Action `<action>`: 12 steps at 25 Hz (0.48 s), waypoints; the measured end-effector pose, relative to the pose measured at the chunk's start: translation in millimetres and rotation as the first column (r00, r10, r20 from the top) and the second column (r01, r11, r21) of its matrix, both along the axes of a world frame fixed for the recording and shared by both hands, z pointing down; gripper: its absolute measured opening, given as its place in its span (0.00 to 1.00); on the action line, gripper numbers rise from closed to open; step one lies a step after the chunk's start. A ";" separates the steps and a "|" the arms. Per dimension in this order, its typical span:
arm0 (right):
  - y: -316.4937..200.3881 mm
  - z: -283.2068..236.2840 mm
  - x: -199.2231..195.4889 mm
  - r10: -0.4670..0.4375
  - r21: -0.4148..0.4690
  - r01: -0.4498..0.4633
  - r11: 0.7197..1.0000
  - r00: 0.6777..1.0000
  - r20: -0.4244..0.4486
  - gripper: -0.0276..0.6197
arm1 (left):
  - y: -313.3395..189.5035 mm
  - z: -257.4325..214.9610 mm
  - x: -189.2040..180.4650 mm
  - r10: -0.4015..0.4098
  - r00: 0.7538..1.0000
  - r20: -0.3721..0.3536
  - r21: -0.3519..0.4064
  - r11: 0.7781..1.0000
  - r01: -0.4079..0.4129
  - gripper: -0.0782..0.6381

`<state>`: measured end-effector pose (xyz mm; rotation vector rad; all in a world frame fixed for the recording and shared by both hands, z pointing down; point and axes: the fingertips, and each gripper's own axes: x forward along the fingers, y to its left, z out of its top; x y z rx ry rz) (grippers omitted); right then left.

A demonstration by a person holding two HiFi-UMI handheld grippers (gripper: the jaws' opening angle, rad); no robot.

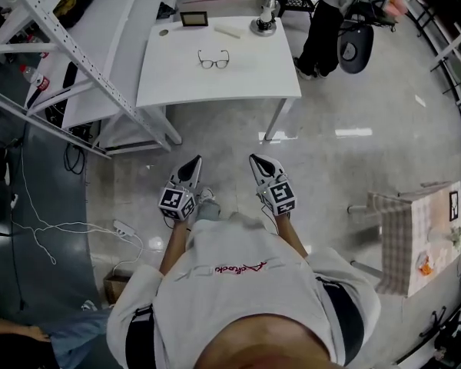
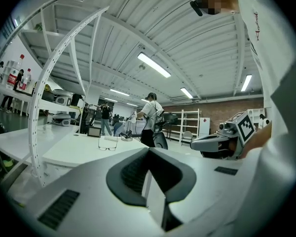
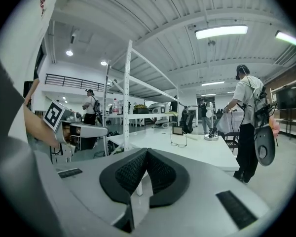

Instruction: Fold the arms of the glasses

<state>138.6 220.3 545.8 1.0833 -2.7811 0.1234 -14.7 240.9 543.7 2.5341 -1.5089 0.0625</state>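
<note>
The glasses [image 1: 213, 60] lie with arms open on the white table [image 1: 238, 83], far ahead of me across bare floor. Both grippers are held low near my body, well short of the table. My left gripper [image 1: 194, 162] is shut, its jaws meeting at the tip with nothing between them. My right gripper [image 1: 255, 160] is shut and empty too. In the left gripper view the glasses [image 2: 107, 143] show small beyond the closed gripper [image 2: 149, 151]. The right gripper view has the glasses [image 3: 178, 140] above its closed gripper [image 3: 147, 152].
On the table's far edge stand a small framed screen [image 1: 194, 19], a white strip [image 1: 228, 31] and a round-based stand [image 1: 263, 26]. A person [image 1: 326, 21] stands at the table's far right. A metal shelving frame [image 1: 69, 60] runs along the left. A cloth-covered stool [image 1: 407, 237] is at my right.
</note>
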 end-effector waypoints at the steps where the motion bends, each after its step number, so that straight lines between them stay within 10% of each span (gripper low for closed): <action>1: -4.6 2.2 -2.6 -0.003 -0.002 0.003 1.000 1.000 0.000 0.08 | -6.0 -0.7 -0.1 0.001 1.000 0.000 0.003 1.000 -0.001 0.14; 12: -82.8 7.3 -39.8 -0.012 0.001 0.012 1.000 1.000 -0.019 0.08 | -99.6 11.0 -27.9 0.028 0.999 -0.041 0.004 1.000 -0.028 0.14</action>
